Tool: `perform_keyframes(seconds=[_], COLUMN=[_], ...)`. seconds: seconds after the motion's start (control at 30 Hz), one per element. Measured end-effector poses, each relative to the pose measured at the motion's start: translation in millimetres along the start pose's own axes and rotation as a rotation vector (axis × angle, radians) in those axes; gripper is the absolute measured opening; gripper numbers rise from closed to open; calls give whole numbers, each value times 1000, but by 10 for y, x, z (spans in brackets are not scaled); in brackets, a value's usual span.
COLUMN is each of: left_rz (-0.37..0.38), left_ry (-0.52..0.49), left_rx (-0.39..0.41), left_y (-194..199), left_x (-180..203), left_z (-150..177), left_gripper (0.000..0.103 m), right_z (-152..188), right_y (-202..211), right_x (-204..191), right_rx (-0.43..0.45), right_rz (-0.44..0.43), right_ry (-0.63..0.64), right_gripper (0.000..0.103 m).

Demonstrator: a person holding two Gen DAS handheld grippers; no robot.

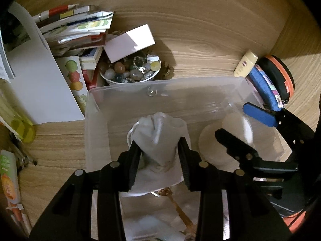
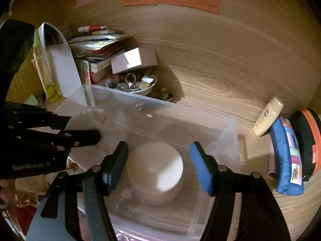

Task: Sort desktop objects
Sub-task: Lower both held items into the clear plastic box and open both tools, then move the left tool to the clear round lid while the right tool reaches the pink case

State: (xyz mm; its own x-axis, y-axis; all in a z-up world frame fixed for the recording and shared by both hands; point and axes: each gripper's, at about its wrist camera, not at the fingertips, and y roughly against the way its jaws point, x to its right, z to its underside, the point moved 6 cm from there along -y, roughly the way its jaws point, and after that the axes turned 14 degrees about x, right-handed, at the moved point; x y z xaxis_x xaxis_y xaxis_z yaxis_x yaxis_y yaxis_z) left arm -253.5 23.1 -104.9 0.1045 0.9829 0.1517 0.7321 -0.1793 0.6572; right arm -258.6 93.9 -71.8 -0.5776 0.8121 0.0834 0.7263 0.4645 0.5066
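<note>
Left gripper (image 1: pixel 159 152) is clamped on a white drawstring pouch (image 1: pixel 160 138) inside the clear plastic bin (image 1: pixel 96 100); right gripper (image 2: pixel 159 166) stands open astride the white round jar (image 2: pixel 155 167) on the bin floor, untouched; lower the pouch fully before releasing.

The left gripper (image 1: pixel 159 150) pinches a white cloth pouch (image 1: pixel 159 138) over the clear plastic bin (image 1: pixel 96 108). To its right the right gripper (image 1: pixel 238 124) stands beside a white round jar (image 1: pixel 238 126). Beyond the bin sits a bowl of marbles (image 1: pixel 130 71).
</note>
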Motion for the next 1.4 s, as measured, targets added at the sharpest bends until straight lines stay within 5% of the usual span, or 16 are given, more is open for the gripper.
perform_keyframes(seconds=[0.17, 0.37, 0.77, 1.0, 1.4], left_rz=[-23, -46, -70, -93, -121], left_ry=[-28, -80, -112, -71, -14], left_rx=[59, 138, 271, 349, 280], left_y=[207, 523, 1213, 1691, 1715], left_x=[49, 142, 222, -44, -483], left_z=[-56, -131, -91, -5, 534], left_gripper=[60, 70, 80, 90, 92], right_z=[-54, -189, -278, -238, 41], right_y=[80, 371, 1122, 1507, 1696], right_x=[16, 43, -2, -98, -415], right_rx=[9, 78, 191, 235, 203], right_rz=[8, 43, 61, 54, 59], right_ry=[6, 22, -2, -32, 6], right_gripper=[63, 79, 94, 95, 96])
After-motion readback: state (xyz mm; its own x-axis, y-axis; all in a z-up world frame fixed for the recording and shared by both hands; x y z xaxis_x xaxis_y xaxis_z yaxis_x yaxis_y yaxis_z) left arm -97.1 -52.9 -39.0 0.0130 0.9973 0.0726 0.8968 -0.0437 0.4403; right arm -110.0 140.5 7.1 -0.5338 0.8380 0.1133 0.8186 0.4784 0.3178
